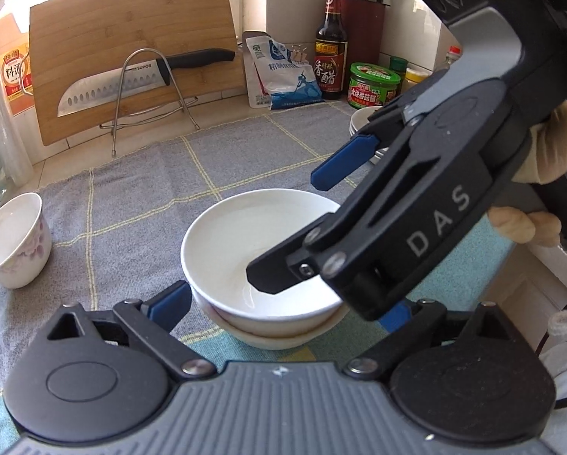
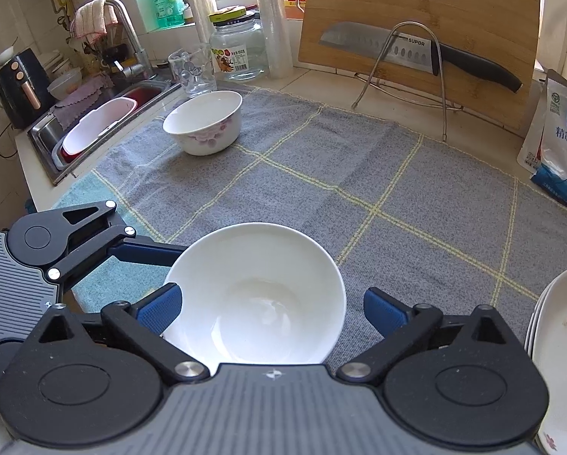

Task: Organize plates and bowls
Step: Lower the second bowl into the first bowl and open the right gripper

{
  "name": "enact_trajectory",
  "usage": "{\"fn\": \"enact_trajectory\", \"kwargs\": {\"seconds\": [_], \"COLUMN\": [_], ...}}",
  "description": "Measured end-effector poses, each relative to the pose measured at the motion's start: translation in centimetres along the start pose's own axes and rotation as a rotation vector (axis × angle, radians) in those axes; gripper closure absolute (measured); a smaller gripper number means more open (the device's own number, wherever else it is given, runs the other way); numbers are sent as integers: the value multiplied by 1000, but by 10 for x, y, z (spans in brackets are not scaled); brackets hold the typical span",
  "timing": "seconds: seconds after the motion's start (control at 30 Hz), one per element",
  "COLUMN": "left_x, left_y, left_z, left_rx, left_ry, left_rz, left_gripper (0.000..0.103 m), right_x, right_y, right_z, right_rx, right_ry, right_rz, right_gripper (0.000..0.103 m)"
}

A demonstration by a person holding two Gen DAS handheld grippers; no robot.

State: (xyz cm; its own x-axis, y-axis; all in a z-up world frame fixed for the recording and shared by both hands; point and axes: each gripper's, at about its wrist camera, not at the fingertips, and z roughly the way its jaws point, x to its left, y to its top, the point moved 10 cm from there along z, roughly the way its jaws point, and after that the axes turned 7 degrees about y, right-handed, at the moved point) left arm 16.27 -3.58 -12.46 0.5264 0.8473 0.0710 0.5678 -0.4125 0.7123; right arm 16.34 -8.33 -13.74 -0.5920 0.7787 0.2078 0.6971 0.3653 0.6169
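Observation:
A white bowl (image 1: 253, 242) sits nested in another bowl (image 1: 279, 335) on the grey checked cloth (image 1: 131, 197), in front of both grippers. My left gripper (image 1: 283, 303) is open, its fingers on either side of the stack. My right gripper (image 2: 272, 309) is open; its fingers straddle the top bowl (image 2: 256, 299), one finger reaching into it in the left wrist view. A floral bowl (image 2: 203, 121) stands alone at the cloth's far left, and also shows in the left wrist view (image 1: 12, 240). Stacked white plates (image 2: 560, 345) lie at the right.
A cutting board (image 2: 420, 34) with a knife (image 2: 416, 53) on a wire rack leans at the back. A glass (image 2: 192, 72), a jar (image 2: 237, 49), a sink (image 2: 93, 125), a salt bag (image 1: 283, 72) and sauce bottles (image 1: 330, 45) ring the cloth.

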Motion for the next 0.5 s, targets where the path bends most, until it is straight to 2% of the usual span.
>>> {"fn": "enact_trajectory", "kwargs": {"seconds": [0.23, 0.5], "left_x": [13, 43], "left_y": [-4, -12], "left_z": [-16, -30], "left_rx": [-5, -17], "left_ry": [15, 81], "left_rz": [-31, -91], "left_gripper": [4, 4], "right_x": [8, 29], "right_y": [10, 28], "right_z": [-1, 4], "right_rx": [-7, -15], "right_ry": [0, 11], "right_rz": [-45, -117], "right_gripper": [0, 0]}}
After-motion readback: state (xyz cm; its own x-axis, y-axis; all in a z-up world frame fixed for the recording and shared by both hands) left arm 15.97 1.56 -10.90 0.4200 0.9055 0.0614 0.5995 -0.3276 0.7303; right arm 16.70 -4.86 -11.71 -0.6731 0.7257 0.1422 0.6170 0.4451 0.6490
